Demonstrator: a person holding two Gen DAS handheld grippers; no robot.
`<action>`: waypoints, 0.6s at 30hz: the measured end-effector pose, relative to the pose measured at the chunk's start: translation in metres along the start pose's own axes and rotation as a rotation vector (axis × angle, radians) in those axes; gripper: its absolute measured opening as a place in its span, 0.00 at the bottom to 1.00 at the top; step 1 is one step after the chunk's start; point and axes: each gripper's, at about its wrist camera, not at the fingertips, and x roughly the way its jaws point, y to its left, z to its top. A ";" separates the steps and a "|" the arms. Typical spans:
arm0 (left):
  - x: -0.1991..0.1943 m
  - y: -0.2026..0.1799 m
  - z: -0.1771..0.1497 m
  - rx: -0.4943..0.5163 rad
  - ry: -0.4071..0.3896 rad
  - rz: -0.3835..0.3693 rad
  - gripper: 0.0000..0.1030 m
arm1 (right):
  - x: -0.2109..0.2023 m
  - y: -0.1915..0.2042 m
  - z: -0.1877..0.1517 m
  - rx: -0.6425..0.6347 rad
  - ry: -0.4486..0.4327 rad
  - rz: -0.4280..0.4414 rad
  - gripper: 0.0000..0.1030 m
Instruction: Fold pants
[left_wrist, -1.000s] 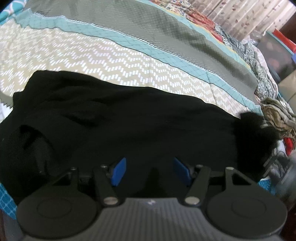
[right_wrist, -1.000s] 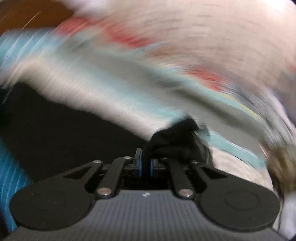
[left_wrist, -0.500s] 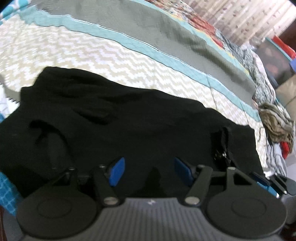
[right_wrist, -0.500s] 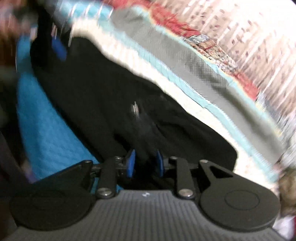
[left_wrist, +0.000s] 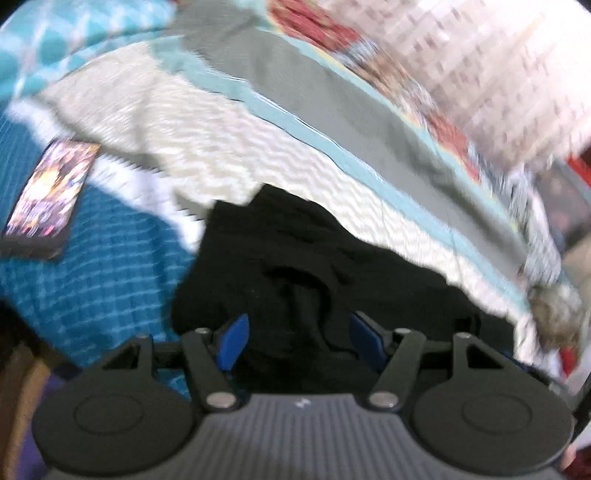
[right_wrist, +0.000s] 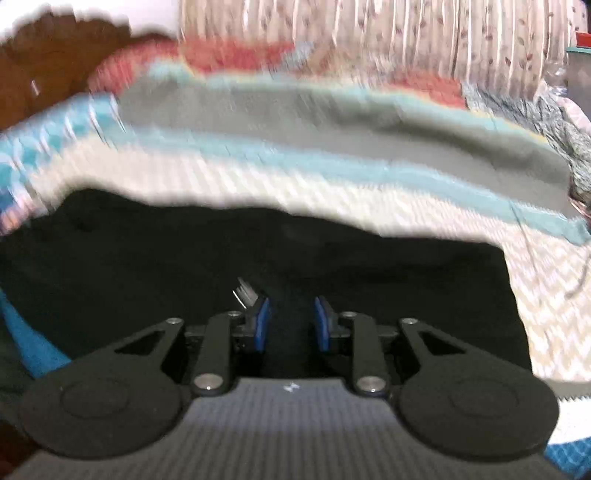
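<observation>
Here the black pants (left_wrist: 332, 266) lie in a low, rumpled heap on the bed, resting on the cream zigzag part of the quilt (left_wrist: 207, 147), with soft folds and a dark hollow near the middle of the cloth. From the right wrist view the same pants (right_wrist: 369, 266) spread wide across the lower half of the frame, their far edge a wavy line against the quilt (right_wrist: 332, 184). The left gripper (left_wrist: 299, 338) hangs just over the near part of the heap with its blue pads set well apart; its jaws have just been opening a little further, black cloth shows in the gap beyond them, and nothing is pinched. The right gripper (right_wrist: 291, 323) points down at the pants too, its blue pads standing a narrow way apart after a recent opening, with only dark fabric seen past them and no fold clamped. A small shiny metal piece (right_wrist: 244, 291) sits just beside the right gripper's left finger; the blur hides what it is. Beyond the pants the quilt runs in bands of teal and grey, then a red patterned border. To the left lies a bright blue checked cover (left_wrist: 92, 266), and on it a flat dark rectangular thing with a colourful face (left_wrist: 48, 195). A pale patterned curtain (right_wrist: 406, 37) hangs behind the bed.
</observation>
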 end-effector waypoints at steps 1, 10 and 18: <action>-0.002 0.010 -0.001 -0.039 -0.008 0.001 0.74 | -0.003 0.007 0.006 0.009 -0.021 0.037 0.30; 0.011 0.042 -0.005 -0.165 -0.035 -0.060 0.91 | 0.057 0.107 0.043 0.037 0.093 0.354 0.31; 0.056 0.036 0.000 -0.120 0.013 -0.060 0.95 | 0.113 0.161 0.040 0.203 0.369 0.426 0.30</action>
